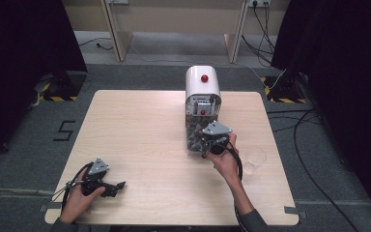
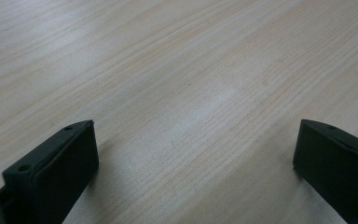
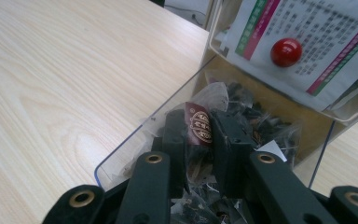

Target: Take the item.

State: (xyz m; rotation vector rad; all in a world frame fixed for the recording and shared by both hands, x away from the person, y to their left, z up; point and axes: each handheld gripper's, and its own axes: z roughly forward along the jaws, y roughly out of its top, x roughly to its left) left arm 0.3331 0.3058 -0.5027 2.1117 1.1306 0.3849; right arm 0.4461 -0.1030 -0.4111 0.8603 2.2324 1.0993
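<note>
Sachet (image 3: 198, 125) clamped in right gripper (image 3: 199, 133)

Each gripper, left (image 1: 118, 185) and right (image 1: 205, 145), is black, carries a grey three-cornered plate on top and trails a black cable. The right gripper's linkage arms bear brass-coloured rivets. The jaws are flat rectangular blocks. A dark sleeve (image 1: 253, 220) covers the right forearm.
</note>
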